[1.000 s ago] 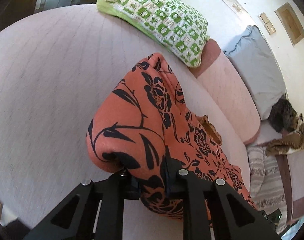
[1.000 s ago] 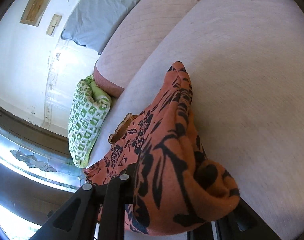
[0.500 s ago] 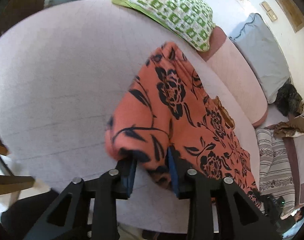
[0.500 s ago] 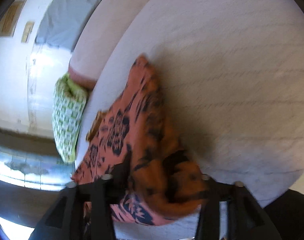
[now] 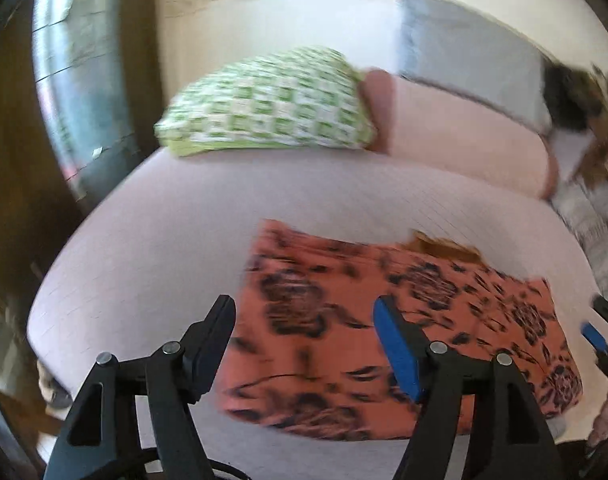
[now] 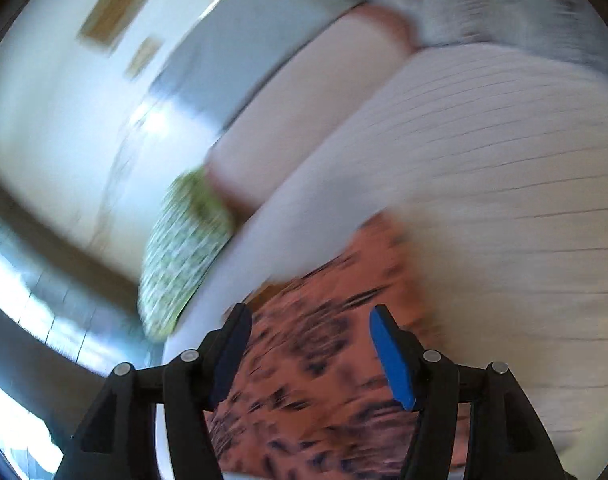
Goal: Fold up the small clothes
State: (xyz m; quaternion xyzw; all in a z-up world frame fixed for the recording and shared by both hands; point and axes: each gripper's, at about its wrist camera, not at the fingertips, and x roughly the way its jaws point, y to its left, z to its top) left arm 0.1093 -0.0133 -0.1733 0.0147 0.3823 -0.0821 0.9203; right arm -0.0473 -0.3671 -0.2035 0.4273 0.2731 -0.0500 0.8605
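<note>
**Orange garment laid flat, both tools free of it**

Pale pink quilted fabric covers the wide sofa seat [image 5: 176, 232], stitched in fine parallel lines and rounded at its front edge. On it lies the orange garment [image 5: 383, 320], a soft cloth printed with black flowers and stems, spread as a rough rectangle near the front of the seat. A tan lining or collar peeks out at its far edge. It lies flat rather than bunched, which suits a fold: the layers look stacked, and the nearer edge is rounded like a doubled fold.

Behind it, a green and white checked pillow [image 5: 272, 104] leans on the pink bolster [image 5: 455, 132], with a grey cushion [image 5: 471, 40] against the wall.

Above the cloth's near left part hovers the left gripper [image 5: 304, 320], its jaws spread wide and holding nothing, blue pad visible on one finger. Over the other end, the right gripper [image 6: 307, 332] has its jaws equally wide and empty; that view is smeared by motion. Judging by this, one fold is laid and the next grasp is not yet chosen.
</note>
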